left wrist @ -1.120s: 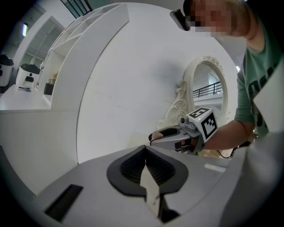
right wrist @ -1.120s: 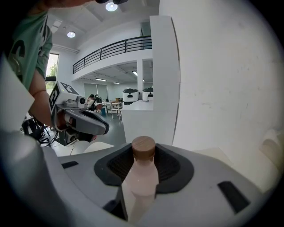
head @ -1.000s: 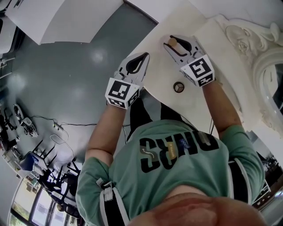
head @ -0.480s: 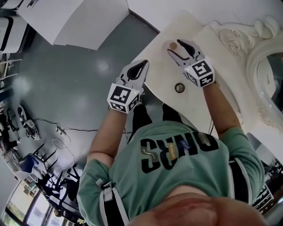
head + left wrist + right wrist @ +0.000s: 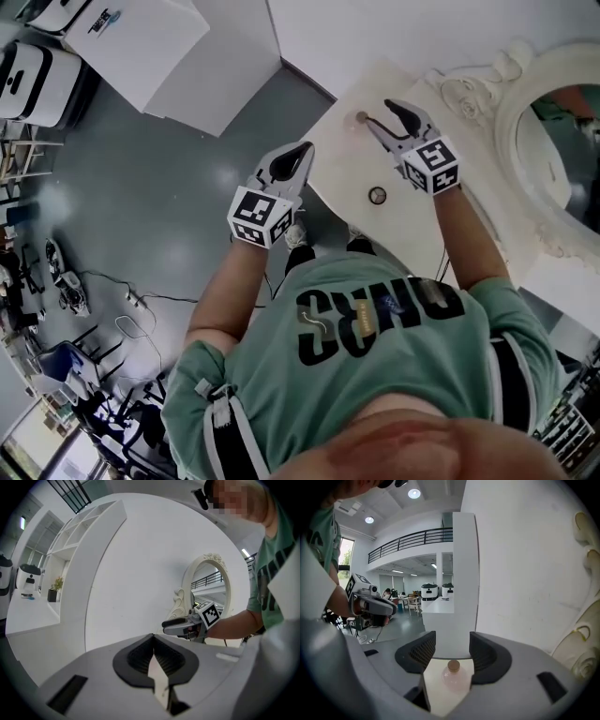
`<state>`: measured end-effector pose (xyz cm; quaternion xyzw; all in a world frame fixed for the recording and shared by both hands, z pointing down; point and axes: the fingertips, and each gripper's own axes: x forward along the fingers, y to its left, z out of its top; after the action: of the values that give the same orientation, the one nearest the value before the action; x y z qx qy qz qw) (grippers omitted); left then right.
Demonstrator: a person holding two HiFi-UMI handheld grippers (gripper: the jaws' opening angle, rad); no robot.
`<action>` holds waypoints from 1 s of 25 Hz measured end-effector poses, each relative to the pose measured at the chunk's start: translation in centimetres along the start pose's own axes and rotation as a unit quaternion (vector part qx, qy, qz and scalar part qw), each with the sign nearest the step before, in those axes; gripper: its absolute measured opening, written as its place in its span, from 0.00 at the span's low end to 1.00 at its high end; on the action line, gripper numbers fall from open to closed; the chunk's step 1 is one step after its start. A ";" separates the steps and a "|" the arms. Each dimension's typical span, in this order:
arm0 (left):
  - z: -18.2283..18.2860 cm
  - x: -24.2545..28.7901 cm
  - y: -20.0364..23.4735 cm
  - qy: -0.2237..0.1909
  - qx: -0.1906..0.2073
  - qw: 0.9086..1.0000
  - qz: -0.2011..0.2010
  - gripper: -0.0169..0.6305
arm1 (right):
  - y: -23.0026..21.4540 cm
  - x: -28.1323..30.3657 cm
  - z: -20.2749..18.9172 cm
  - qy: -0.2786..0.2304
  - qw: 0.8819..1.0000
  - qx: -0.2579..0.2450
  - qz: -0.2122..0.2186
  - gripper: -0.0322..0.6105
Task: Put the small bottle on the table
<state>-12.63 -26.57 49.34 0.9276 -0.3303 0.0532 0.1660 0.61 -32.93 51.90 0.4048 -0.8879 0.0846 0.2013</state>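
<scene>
From the head view, the small bottle (image 5: 361,118) stands on the pale counter (image 5: 342,164), near its far left corner. The right tongs (image 5: 380,113) hang over that spot with their jaws spread, and the bottle's top shows just beside the tip of the left jaw. Nearer the person a small round fitting (image 5: 377,195) sits in the counter top. An ornate white mirror frame (image 5: 478,89) runs along the right side, close by the right forearm. The left tongs (image 5: 302,151) are out past the counter's left edge, over the grey floor (image 5: 141,187), jaws together and empty. White cabinets (image 5: 159,42) stand at the far left and cables (image 5: 122,281) trail on the floor.

In the left gripper view the two pads meet with nothing between them. The right tongs show ahead in front of the mirror frame, and a white shelf unit (image 5: 75,536) rises on the left.

In the right gripper view the jaws have just been opening and stand wide apart. The cork-topped bottle stands upright on the counter in the gap between the pads, and neither pad touches it. A tall white block (image 5: 461,573) stands beyond, with the carved frame at the right edge.
</scene>
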 end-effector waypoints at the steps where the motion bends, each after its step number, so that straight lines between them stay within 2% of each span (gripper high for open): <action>1: 0.7 -0.5 -0.2 -0.003 0.002 1.000 -0.002 0.04 | 0.2 -0.6 0.8 -0.005 1.000 0.005 -0.001 0.39; 7: 4.8 -3.8 -1.2 -0.017 0.012 0.999 -0.026 0.04 | 1.9 -4.0 5.7 -0.030 0.999 0.017 -0.006 0.34; 15: 8.6 -7.7 -1.3 -0.024 0.035 0.996 -0.072 0.04 | 3.7 -8.7 11.5 -0.069 0.996 0.034 -0.044 0.19; 20: 9.5 -9.4 -0.9 -0.023 0.028 0.995 -0.093 0.04 | 5.1 -11.3 12.6 -0.087 0.993 0.055 -0.061 0.11; 25: 9.7 -7.8 -2.9 -0.022 0.031 0.995 -0.095 0.04 | 4.3 -14.6 12.4 -0.103 0.992 0.059 -0.051 0.05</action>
<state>-16.98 -23.12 37.76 0.9604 -0.2427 0.0276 0.1338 2.42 -24.00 34.54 0.4676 -0.8755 0.0839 0.0886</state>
